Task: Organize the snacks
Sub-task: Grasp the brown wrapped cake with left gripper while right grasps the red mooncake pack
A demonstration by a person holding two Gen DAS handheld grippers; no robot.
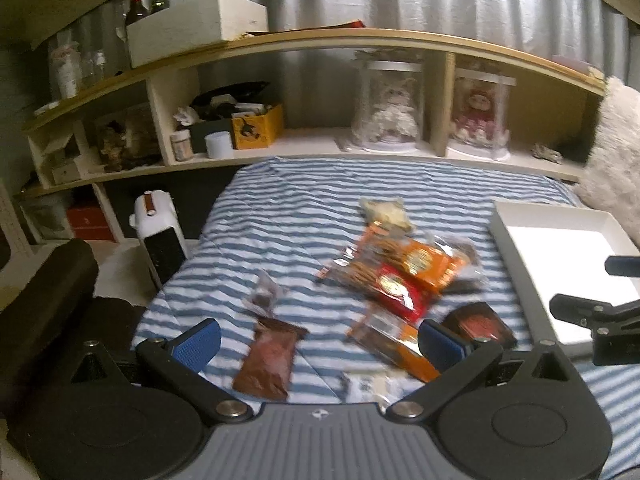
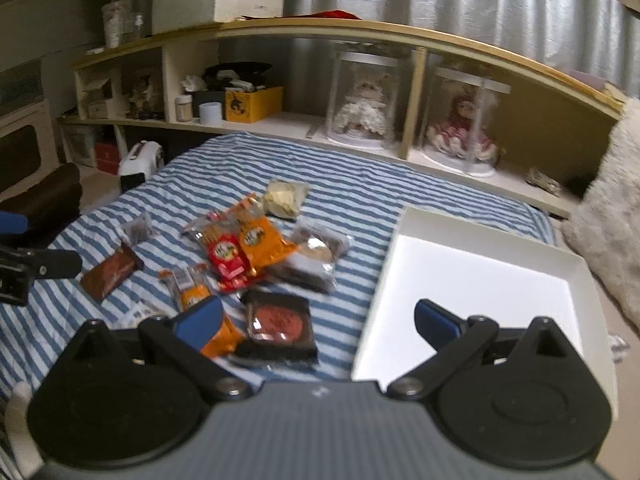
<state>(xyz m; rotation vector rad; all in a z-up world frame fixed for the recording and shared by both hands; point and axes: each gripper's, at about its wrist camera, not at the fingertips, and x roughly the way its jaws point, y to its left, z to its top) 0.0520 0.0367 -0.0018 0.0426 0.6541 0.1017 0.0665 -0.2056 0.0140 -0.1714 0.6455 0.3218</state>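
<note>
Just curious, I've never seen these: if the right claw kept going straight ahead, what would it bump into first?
Probably the near edge of the white tray, or the dark red-labelled packet beside it. The right claw is open and straddles both; depth is unclear.

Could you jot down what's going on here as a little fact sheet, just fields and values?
Setting: striped bedcover below a shelf with dolls in clear cases
Snacks: loose pile of packets, among them a red packet and a brown packet
Container: white tray, nothing in it
Left gripper: open, holding nothing
Right gripper: open, holding nothing
Progress: no snack in the tray
</note>
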